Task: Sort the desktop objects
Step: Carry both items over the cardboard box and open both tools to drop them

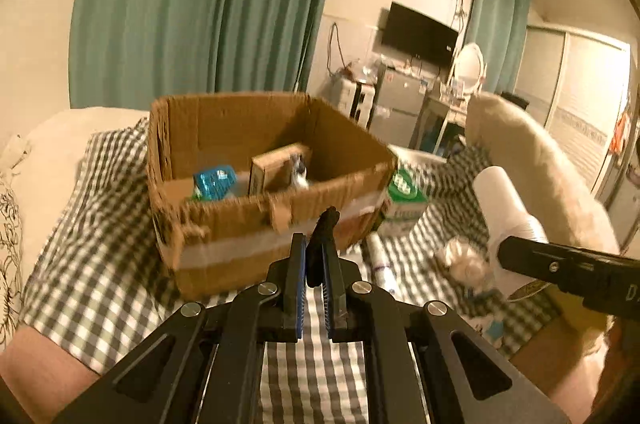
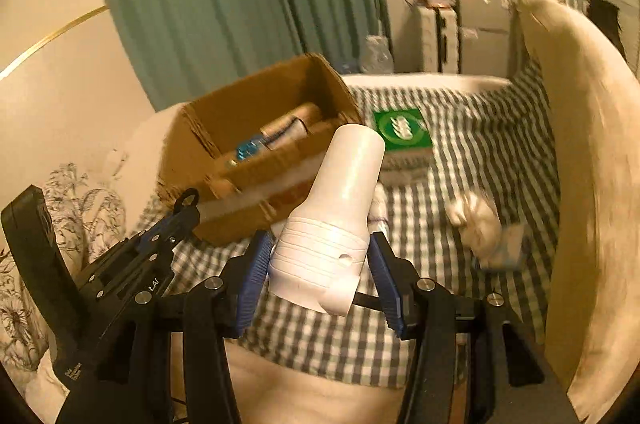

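Left wrist view
- Left gripper [image 1: 316,256]: jaws closed on a slim black object [image 1: 325,224] that sticks out past the tips toward the box; I cannot tell what it is.
- Cardboard box [image 1: 224,244]: open-topped, on the checked bedcover [image 1: 100,264] straight beyond the jaws, pale tape along its near wall.
- Inside the box: a blue packet [image 1: 214,182] at the left, a small brown carton [image 1: 276,166] upright in the middle, a blurred pale item just right of it.
- Green-and-white pack [image 1: 402,198]: on the bedcover, touching the box's right corner.
- Right gripper [image 1: 520,258]: enters from the right edge, with the white hair-dryer-like appliance [image 1: 504,202] in it, barrel tilted up and leftward.
- Crumpled pale item [image 1: 460,260]: lying on the bedcover between box and appliance.
- Cream cushion [image 1: 536,168]: behind the appliance, along the right.

Right wrist view
- Right gripper [image 2: 320,264]: jaws partly open, blue pads pressing both sides of the white appliance [image 2: 340,208], gripped round its ribbed body; the nozzle points toward the box.
- Cardboard box [image 2: 248,184]: beyond and left of the nozzle, with the blue packet [image 2: 246,148] and a cylindrical container [image 2: 286,128] inside.
- Green-and-white pack [image 2: 402,130]: just right of the box.
- Left gripper [image 2: 182,214]: at lower left, its tip near the box's front corner, a black loop [image 2: 187,199] showing at the end.
- Bedcover [image 2: 460,304]: checked, beneath everything.
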Motion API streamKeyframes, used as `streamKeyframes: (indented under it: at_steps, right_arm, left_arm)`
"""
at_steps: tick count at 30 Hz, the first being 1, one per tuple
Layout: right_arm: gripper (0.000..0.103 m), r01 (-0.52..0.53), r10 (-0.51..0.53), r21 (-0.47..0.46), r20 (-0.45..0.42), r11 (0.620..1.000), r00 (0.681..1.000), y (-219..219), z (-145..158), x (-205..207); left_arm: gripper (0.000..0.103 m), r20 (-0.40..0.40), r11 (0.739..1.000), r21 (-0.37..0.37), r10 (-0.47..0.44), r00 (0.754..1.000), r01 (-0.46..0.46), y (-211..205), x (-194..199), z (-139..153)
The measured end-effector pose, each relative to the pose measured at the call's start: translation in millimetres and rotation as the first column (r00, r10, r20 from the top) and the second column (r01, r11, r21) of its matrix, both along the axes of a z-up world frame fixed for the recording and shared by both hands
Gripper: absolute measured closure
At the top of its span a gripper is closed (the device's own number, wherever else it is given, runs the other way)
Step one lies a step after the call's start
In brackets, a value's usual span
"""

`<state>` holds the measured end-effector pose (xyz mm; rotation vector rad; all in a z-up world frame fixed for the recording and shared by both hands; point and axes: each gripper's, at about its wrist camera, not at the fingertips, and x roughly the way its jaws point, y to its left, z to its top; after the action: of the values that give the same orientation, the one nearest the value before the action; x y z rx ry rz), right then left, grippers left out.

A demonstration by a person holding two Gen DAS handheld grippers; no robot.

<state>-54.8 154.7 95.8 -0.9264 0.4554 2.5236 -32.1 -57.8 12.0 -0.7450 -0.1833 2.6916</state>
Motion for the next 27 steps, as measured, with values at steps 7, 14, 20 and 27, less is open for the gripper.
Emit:
streamKeyframes:
  at_steps: [7, 14, 20, 27]
  right_arm:
    - [0.053, -0.075, 0.075, 0.018, -0.063, 0.997, 0.995, 10.3, 26.6, -49.1]
    - [0.053, -0.098, 0.096, -0.03, -0.071, 0.995, 0.993, 41.4, 23.4, -122.9]
    - [0.053, -0.095, 0.091, -0.074, -0.059, 0.993, 0.994, 65.2, 3.1, -155.4]
    - [0.025, -0.077, 0.076, -0.011, -0.073, 0.997, 0.994, 73.6, -2.6, -156.5]
  left_arm:
    - [0.096, -0.07, 0.999, 0.007, 0.036, 0.997, -0.035, -14.9, -23.6, 45.4]
    - [0.096, -0.059, 0.998, -0.049, 0.046, 0.997, -0.049, -14.9, -77.5, 52.6]
    - [0.096, 0.056, 0.997, -0.074, 0.006, 0.998, -0.002, -5.1, -123.5, 9.5]
    - [0.031, 0.083, 0.992, -0.108, 0.076, 0.994, -0.067, -8.8, -132.1, -10.9]
